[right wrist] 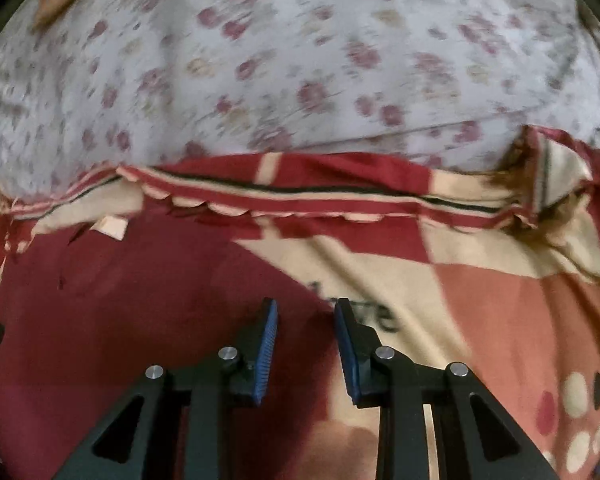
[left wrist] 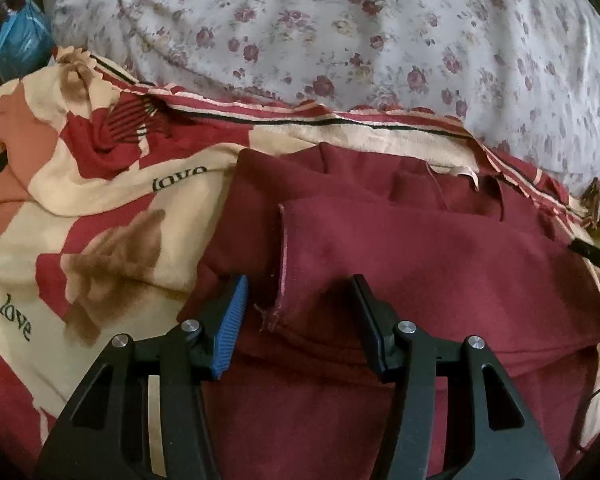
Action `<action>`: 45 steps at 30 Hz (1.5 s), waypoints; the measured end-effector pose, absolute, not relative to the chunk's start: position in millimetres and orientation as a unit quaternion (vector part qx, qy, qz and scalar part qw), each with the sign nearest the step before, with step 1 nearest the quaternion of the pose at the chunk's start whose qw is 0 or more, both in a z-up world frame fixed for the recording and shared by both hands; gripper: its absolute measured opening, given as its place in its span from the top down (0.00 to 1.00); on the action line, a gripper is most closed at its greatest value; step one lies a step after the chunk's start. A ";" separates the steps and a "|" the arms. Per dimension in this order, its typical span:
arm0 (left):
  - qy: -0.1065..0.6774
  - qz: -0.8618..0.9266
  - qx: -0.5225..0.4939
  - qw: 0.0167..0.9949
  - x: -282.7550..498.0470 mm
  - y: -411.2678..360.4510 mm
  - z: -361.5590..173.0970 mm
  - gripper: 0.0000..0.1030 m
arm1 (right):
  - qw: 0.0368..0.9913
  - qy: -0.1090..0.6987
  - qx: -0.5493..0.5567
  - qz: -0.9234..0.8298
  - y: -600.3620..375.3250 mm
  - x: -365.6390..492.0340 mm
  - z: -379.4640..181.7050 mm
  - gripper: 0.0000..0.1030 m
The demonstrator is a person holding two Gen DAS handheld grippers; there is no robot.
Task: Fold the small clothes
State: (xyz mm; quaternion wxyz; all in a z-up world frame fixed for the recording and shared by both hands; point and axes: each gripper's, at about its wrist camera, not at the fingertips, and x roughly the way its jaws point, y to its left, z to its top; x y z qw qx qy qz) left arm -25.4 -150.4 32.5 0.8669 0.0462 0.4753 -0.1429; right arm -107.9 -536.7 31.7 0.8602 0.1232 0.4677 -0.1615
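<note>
- Blue ribbed pads are lining the left gripper point(left wrist: 298, 300), whose jaws are standing wide apart over the maroon garment point(left wrist: 400, 248) with nothing pinched between them; the frayed pale hem edge point(left wrist: 281, 264) of a folded flap is lying in the gap, apparently so that the flap can rest flat where it lies.
- Over at the right gripper point(right wrist: 305, 322), the jaws are standing narrow with a clear gap and nothing visibly caught in it, hovering right at the garment's right-hand edge, where maroon cloth is meeting the patterned blanket point(right wrist: 480, 280); I judge it is being lined up for a pinch on that edge.
- Maroon cloth is lying partly folded on the blanket, one layer doubled over another, with a small pale label point(right wrist: 112, 227) showing near its far edge, so the fold looks part-way done.
- Spread beneath, the red-and-cream blanket printed with "love" is serving as the folding surface, giving the garment a level base.
- Beyond its striped border, the floral sheet point(left wrist: 340, 40) is covering the rest of the bed, and a blue bag point(left wrist: 20, 44) is sitting off at the far left, clear of the work.
</note>
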 end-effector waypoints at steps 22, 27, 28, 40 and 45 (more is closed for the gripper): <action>0.455 -0.136 0.071 0.877 -73.2 -126.8 51.9 0.50 | 0.853 0.508 0.098 -0.061 -471.4 -199.1 39.0 0.61; 0.452 -0.137 0.079 0.878 -94.8 -111.4 59.1 0.50 | 0.854 0.500 0.121 -0.075 -479.3 -212.0 45.5 0.58; 0.450 -0.137 0.082 0.879 -99.4 -109.0 60.2 0.50 | 0.856 0.498 0.115 -0.076 -478.5 -216.5 50.2 0.58; 0.486 -0.190 0.055 0.851 -167.7 -69.7 68.4 0.50 | 0.840 0.525 0.121 0.061 -439.7 -310.8 71.1 0.54; 0.519 -0.203 0.048 0.829 -201.1 -46.0 57.3 0.50 | 0.821 0.552 0.098 0.108 -406.4 -351.1 52.3 0.53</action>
